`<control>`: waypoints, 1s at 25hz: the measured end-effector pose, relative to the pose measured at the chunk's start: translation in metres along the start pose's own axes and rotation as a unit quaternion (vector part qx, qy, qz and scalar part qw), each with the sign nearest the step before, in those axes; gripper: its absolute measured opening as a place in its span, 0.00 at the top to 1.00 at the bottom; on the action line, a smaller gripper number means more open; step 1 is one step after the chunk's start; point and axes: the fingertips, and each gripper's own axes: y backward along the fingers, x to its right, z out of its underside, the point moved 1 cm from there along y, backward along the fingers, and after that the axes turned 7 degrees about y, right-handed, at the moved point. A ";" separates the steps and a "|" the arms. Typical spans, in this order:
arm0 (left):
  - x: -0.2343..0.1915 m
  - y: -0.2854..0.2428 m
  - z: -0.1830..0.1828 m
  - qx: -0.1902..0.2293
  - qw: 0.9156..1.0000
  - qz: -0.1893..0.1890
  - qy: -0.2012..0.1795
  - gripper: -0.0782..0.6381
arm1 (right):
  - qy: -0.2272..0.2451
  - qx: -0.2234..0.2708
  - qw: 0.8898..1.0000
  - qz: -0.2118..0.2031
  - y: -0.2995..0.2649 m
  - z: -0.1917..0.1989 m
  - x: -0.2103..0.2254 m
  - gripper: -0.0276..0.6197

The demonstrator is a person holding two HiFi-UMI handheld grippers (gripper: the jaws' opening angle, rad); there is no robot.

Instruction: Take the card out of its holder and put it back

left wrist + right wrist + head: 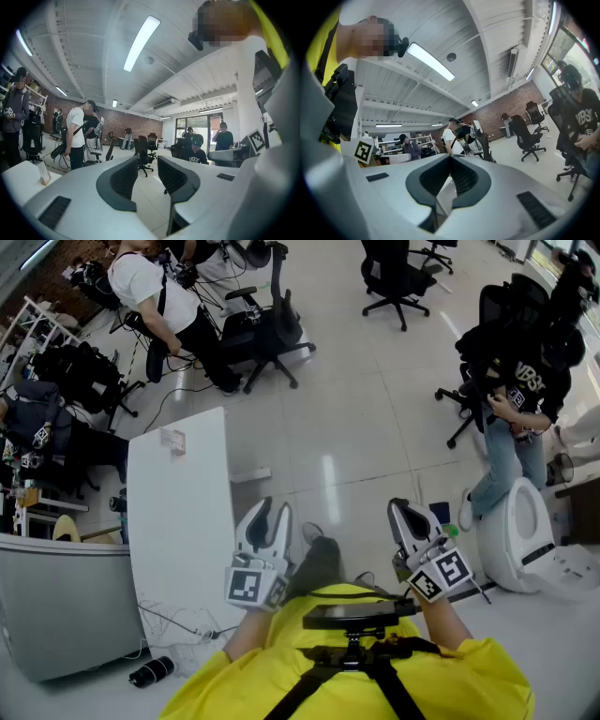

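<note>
Person in yellow shirt holds two grippers level, close to the body, at the near end of a white table [178, 540]. Left gripper [274, 512], just off the table's right edge, has its jaws spread w/ nothing between them; its own view [147, 160] shows only floor and chairs through the gap. Right gripper [399, 508], further right over bare floor, has jaws pressed together at the tips, empty [451, 157]. The card [172, 439] stands upright in its holder [45, 182] at the table's far end, well apart from both grippers. Office chairs and several standing people fill the far side of the rm.
</note>
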 end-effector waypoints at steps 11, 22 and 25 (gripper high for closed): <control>-0.137 -0.083 -0.061 0.061 0.998 -0.013 0.034 0.67 | 0.034 -0.030 0.998 -0.050 -0.193 -0.016 0.001 0.95; -0.303 -0.042 -0.069 0.087 0.975 -0.189 0.072 0.65 | 0.055 -0.080 0.967 -0.234 -0.384 0.012 -0.078 0.95; -0.339 -0.030 -0.066 0.084 0.962 -0.242 0.090 0.65 | 0.056 -0.093 0.951 -0.288 -0.440 0.020 -0.096 0.95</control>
